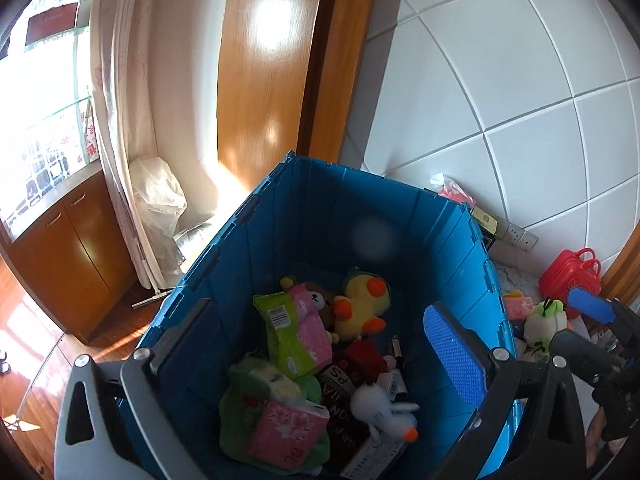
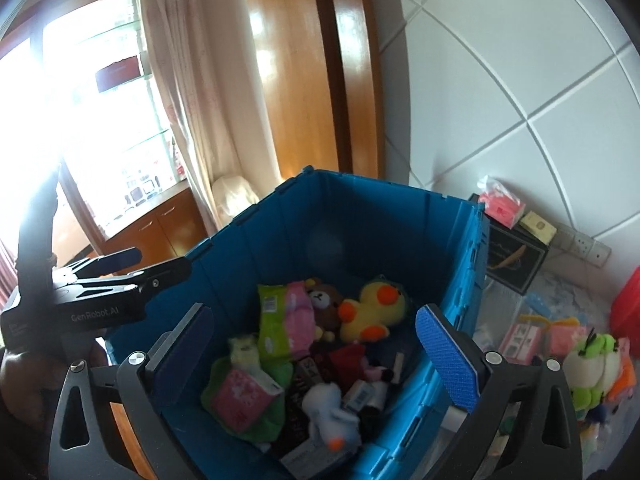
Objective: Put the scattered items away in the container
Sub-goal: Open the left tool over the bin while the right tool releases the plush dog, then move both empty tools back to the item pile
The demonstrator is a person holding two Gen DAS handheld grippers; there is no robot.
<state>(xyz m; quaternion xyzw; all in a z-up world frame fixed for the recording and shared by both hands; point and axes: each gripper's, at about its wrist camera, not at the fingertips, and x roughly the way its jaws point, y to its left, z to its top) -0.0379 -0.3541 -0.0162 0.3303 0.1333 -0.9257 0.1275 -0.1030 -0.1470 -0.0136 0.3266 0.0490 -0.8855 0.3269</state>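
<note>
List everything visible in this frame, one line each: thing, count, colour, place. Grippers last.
crate: 1, blue, centre, open top
duck plush: 1, yellow and orange, inside crate, far end
bear plush: 1, brown, inside crate beside the duck
white plush: 1, white with orange tip, inside crate, near end
tissue pack: 1, pink, inside crate, near left
green packet: 1, green, inside crate, middle
frog plush: 1, green and white, outside crate, right
red case: 1, red, outside, right by wall
black box: 1, black, behind crate at right
curtain: 1, pale, left by window
left gripper: 1, blue pads, open, above crate
right gripper: 1, blue pads, open, above crate
</note>
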